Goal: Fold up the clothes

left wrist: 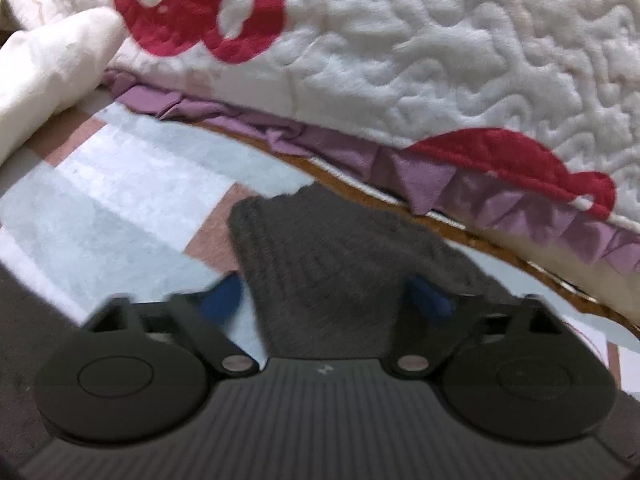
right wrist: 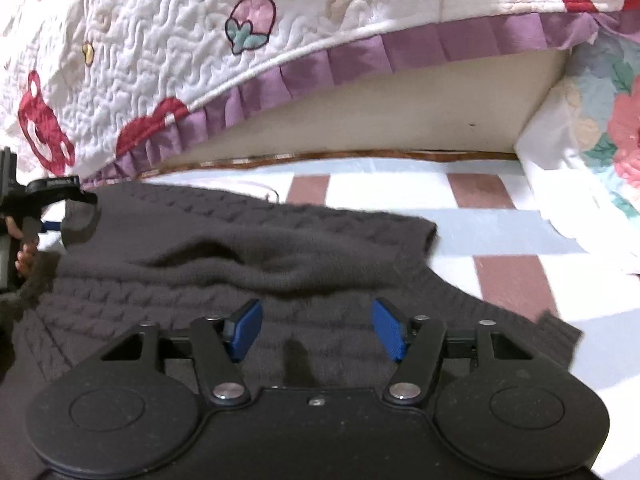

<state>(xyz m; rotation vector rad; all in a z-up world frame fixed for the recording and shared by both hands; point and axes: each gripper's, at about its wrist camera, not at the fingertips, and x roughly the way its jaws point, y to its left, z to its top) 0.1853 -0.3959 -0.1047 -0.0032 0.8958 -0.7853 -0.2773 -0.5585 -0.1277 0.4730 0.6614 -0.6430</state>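
A dark grey cable-knit sweater [right wrist: 248, 256] lies on a checked mat, partly folded over itself. My right gripper [right wrist: 318, 326] is open just above its near part, blue pads [right wrist: 248, 328] wide apart with nothing between them. In the left wrist view a corner of the sweater [left wrist: 316, 264] lies between my left gripper's [left wrist: 328, 294] blue pads [left wrist: 224, 294], which stand wide apart; the image is blurred. The left gripper also shows in the right wrist view [right wrist: 60, 196] at the sweater's far left edge.
A white quilt with red shapes and a purple frill [right wrist: 160, 60] hangs over a bed edge behind the sweater. A floral pillow [right wrist: 600, 128] sits at the right. The mat [right wrist: 500, 216] has pale blue and brown-pink squares. A cream cloth [left wrist: 44, 76] lies at the left.
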